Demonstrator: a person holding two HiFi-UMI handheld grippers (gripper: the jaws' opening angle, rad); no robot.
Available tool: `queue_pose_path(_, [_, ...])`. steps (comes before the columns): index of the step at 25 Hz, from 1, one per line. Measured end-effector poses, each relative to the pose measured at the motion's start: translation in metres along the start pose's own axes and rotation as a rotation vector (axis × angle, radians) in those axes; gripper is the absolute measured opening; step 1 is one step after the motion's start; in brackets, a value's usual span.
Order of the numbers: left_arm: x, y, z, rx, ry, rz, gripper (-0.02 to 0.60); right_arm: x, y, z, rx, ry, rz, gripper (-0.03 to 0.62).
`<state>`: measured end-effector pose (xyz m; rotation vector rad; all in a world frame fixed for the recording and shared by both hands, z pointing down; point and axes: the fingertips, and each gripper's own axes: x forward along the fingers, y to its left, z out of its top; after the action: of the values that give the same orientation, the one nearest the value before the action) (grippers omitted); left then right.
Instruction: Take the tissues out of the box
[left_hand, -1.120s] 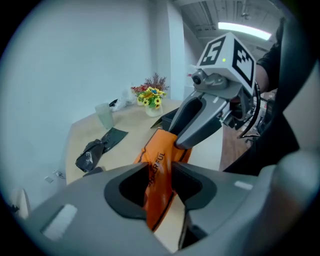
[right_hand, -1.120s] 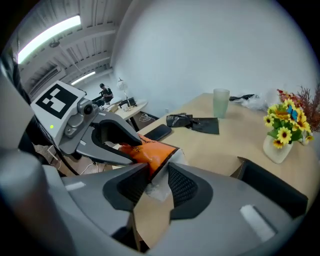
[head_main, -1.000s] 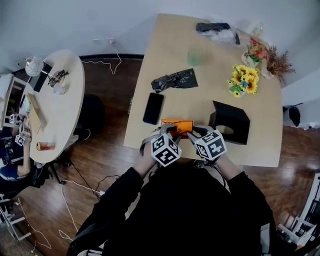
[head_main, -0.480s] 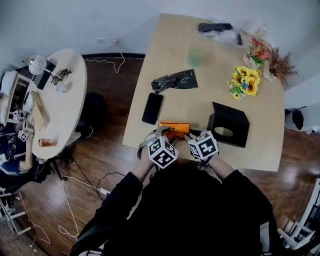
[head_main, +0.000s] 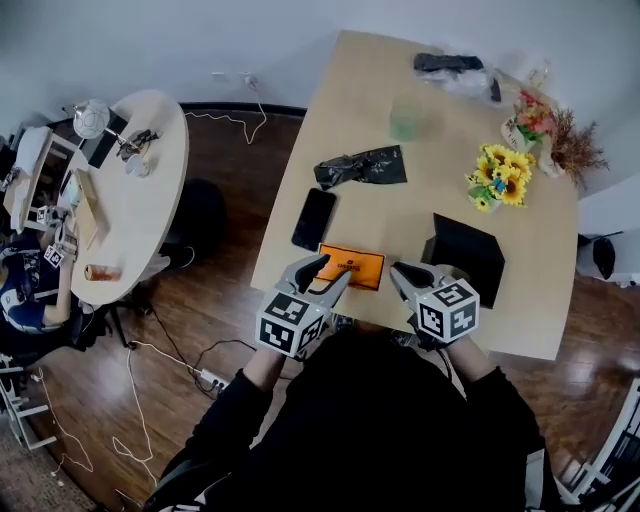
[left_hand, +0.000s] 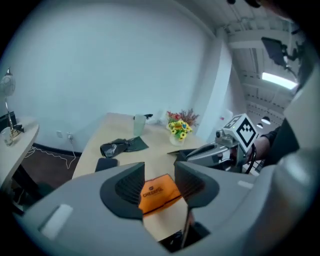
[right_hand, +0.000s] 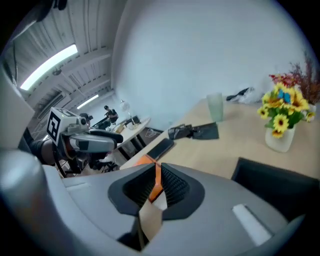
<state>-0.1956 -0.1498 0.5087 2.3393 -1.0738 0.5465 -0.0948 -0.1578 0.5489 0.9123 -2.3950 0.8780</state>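
While a flat orange packet (head_main: 355, 268) is seen on the light wooden table (head_main: 430, 190), the left gripper (head_main: 328, 270) is just opened, the right gripper (head_main: 400, 272) just closed, both empty.

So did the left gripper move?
Yes. The left gripper swung left and back, its cube now outside the wooden table's near edge; its fingers just opened above the flat orange packet, gripping nothing.

Person: black long-sleeved top (head_main: 400, 420) worn, sleeves (head_main: 235, 405) reaching wrists. Grey moulded shells noted on left gripper (head_main: 330, 270) and right gripper (head_main: 415, 272); black ribbed pads (left_hand: 129, 187) fitted inside. White cube (head_main: 292, 322) with black square markers mounted on each. Left jaws lately opened, right lately closed; nothing gripped.
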Motion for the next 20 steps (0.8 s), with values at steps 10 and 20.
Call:
queue_pose_path(10, [-0.012,-0.084,0.113,0.205,-0.280,-0.043,0.169,-0.155,0.005,0.130,-0.168,-0.536,-0.239,0.000])
queue_pose_path(20, [0.002,-0.124,0.108,0.221,-0.260,-0.130,0.169,-0.179,0.008,0.116,-0.259,-0.570,-0.320,0.000])
